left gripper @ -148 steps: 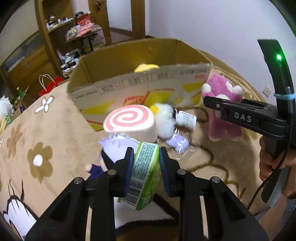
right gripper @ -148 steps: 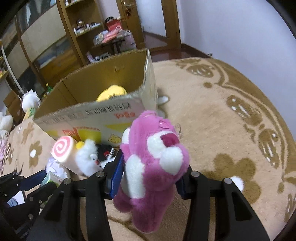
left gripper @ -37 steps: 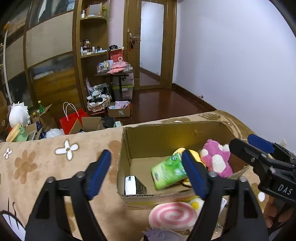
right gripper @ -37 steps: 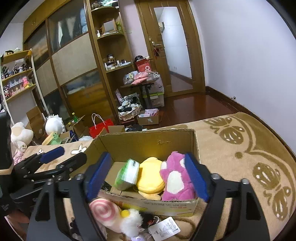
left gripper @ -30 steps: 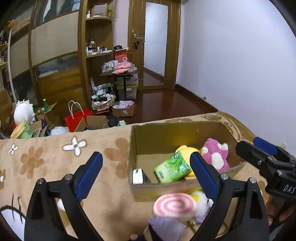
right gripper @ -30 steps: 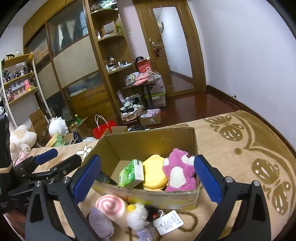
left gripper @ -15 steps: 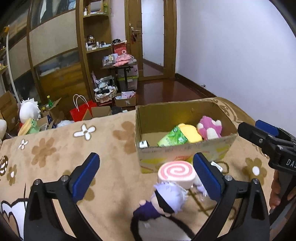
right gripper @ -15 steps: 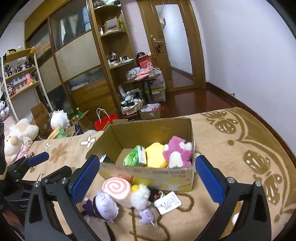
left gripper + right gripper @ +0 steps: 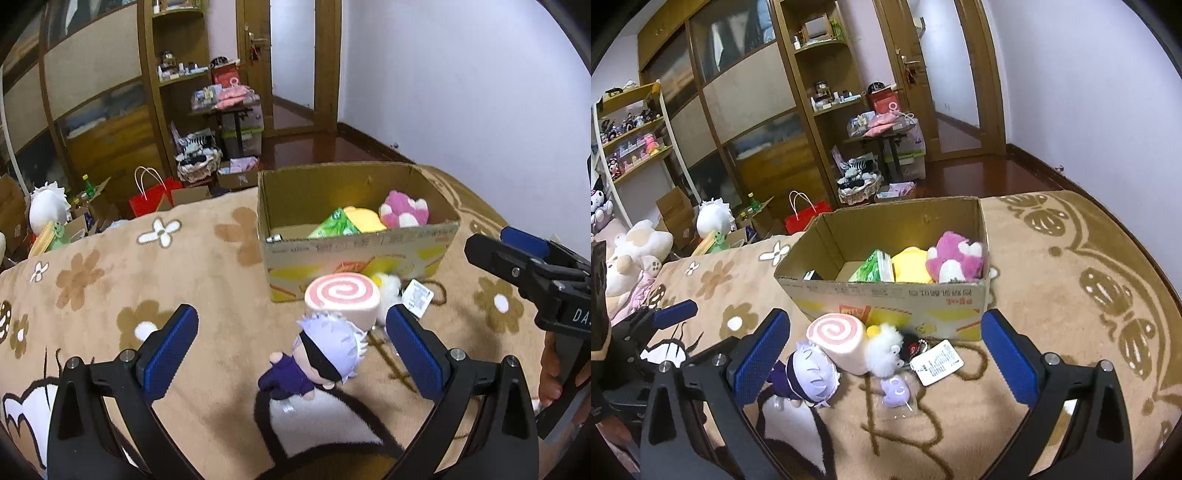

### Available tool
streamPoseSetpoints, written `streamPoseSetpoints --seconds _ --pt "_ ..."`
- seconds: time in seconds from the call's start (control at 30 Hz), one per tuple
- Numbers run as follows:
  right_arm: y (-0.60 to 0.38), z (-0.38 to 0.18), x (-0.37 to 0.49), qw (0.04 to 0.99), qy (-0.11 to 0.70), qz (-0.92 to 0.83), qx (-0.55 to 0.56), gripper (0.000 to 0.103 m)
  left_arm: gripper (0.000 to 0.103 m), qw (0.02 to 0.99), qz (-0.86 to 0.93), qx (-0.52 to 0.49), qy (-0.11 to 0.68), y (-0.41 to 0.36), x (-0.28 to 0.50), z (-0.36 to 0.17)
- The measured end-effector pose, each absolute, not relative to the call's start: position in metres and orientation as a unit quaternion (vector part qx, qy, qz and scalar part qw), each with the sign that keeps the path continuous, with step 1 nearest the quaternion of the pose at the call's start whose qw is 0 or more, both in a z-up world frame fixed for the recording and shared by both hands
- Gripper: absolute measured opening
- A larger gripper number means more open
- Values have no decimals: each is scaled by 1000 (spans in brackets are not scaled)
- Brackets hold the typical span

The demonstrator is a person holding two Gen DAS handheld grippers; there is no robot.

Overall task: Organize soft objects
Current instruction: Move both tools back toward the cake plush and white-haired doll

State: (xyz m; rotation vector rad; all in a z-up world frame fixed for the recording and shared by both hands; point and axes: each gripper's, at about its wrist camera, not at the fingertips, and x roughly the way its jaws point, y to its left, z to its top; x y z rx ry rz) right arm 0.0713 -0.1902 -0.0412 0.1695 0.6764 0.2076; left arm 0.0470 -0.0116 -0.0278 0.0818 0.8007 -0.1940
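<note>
Left gripper (wide open) above purple-haired doll

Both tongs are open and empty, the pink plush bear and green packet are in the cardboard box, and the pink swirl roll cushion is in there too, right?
Not quite: the pink swirl roll cushion lies on the rug in front of the cardboard box, as the right wrist view shows. The pink plush bear and green packet are inside; the left tongs and right tongs are open and empty.

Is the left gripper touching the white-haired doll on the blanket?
Apart. The left wrist view shows the left gripper wide open, both fingers clear of the white-haired doll, with blanket visible on either side.
</note>
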Motion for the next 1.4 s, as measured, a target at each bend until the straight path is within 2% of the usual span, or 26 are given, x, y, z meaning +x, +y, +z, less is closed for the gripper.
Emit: streamPoseSetpoints --seconds 1.4 --pt "-200 -147 120 876 462 83 115 103 101 844 -131 118 507 -62 89 -119"
